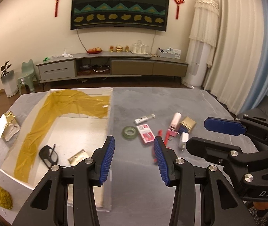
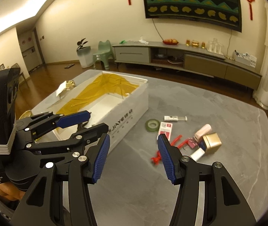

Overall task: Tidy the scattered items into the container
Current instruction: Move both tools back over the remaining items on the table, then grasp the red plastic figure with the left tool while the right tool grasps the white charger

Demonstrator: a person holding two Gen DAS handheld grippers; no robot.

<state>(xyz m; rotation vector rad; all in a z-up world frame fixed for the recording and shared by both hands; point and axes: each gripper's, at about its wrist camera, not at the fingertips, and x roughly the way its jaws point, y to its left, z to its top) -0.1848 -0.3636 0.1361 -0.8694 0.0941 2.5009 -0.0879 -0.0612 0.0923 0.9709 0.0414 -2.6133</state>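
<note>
Grey stone-look table (image 1: 200,101) fills the foreground of a living room, with a low TV cabinet (image 1: 111,66) along the far wall. On the table, at about 10 o'clock from the left gripper (image 1: 134,156), stands the white box (image 1: 109,116) lined with yellow cloth (image 1: 45,120); black glasses (image 1: 48,155) and a small gold packet (image 1: 78,157) already lie inside it.

At about 1 o'clock from that gripper the scattered items lie close together: a green tape roll (image 1: 128,132), a red-and-white card packet (image 1: 146,133), a small white tube (image 1: 143,119), a pink bottle (image 1: 175,121), a gold tin (image 1: 187,124), a white charger plug (image 1: 184,139) and a red string-like object (image 2: 171,146).

Both grippers are wide open and hold nothing. The right gripper (image 2: 133,155) hangs over bare table, with the pile at about 1 o'clock from it.

I judge that the task is in its middle, between two pick-ups. The next move calls for choosing one item, probably the tape roll or the card packet nearest the box, lowering the open fingers around it, and closing firmly before carrying it to the box.
</note>
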